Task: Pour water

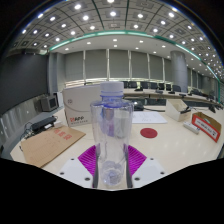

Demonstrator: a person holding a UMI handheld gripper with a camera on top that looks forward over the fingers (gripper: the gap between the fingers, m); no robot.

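The gripper (pixel 111 168) clamps a clear, ribbed plastic bottle (pixel 111 135) with a white cap between its purple pads (pixel 92 158); a flat red disc (pixel 149 132) lies at two o'clock on the pale table (pixel 180 150).

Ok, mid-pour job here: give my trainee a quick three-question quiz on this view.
1. True or false: the clear bottle stands upright between the claw fingers.
2. What colour is the bottle's cap? A) red B) white C) green
3. Fill in: the flat round marker on the table, beyond the fingers, is ____.

Key: 1 true; 2 B; 3 red. Whether both pads press the bottle cannot be told from this view.
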